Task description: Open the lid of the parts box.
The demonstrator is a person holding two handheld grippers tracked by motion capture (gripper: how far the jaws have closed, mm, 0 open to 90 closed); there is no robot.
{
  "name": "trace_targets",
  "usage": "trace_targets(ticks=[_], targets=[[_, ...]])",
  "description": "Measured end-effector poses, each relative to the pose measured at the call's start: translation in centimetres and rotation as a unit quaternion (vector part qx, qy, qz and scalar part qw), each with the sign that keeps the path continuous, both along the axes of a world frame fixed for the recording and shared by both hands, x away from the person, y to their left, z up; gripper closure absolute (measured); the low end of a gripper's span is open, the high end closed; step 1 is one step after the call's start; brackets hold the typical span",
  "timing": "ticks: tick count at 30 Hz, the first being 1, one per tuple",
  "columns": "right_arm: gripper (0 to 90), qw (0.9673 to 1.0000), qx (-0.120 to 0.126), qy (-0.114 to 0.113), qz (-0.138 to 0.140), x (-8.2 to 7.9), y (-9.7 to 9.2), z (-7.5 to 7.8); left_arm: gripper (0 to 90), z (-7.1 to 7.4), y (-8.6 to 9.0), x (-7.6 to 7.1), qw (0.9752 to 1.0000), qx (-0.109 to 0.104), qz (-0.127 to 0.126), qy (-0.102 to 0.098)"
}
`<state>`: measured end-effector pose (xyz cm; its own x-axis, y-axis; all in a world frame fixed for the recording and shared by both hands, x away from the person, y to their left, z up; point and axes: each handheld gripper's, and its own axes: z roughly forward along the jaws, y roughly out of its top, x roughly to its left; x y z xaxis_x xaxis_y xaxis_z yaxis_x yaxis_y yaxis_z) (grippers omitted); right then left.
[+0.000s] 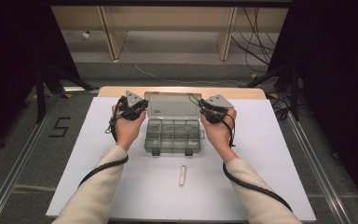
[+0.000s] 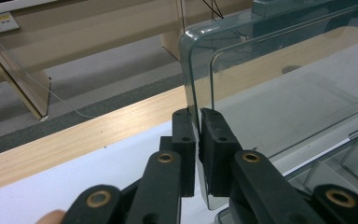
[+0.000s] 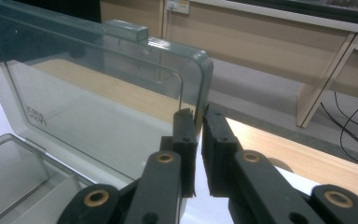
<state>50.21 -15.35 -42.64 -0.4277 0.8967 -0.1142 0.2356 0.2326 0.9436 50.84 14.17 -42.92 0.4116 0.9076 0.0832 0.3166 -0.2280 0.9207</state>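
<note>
One clear plastic organizer box (image 1: 173, 133) sits at the middle of the bench (image 1: 270, 154), its lid (image 1: 172, 105) raised; its compartments look empty, in two rows, though the count is hard to tell. The left gripper (image 1: 139, 108) has its fingers (image 2: 185, 140) closed on the lid's left edge, and the right gripper (image 1: 207, 108) pinches the lid's right edge. The high view adds a single small clear tube (image 1: 182, 175) lying nearer the person, well apart from the box. The right gripper view shows faint lettering on the lid.
</note>
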Motion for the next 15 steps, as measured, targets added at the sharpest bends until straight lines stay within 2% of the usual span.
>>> trace_targets(ticks=[2, 11, 15], targets=[[84.6, 1.0000, 0.000, -0.005, 0.000, 0.09, -0.03, -0.09, 83.8, -0.05, 0.00, 0.05, 1.0000, 0.000, 0.000, 0.002], [84.5, 0.9999, 0.005, 0.010, 0.000, 0.18, 0.02, -0.55, 83.7, -0.60, -0.04, 0.27, 0.9999, 0.003, 0.001, 0.012], [84.5, 0.9999, 0.002, 0.011, 0.000, 0.26, -0.01, -0.70, 83.8, -0.96, -0.05, 0.35, 0.9999, -0.002, 0.002, 0.013]])
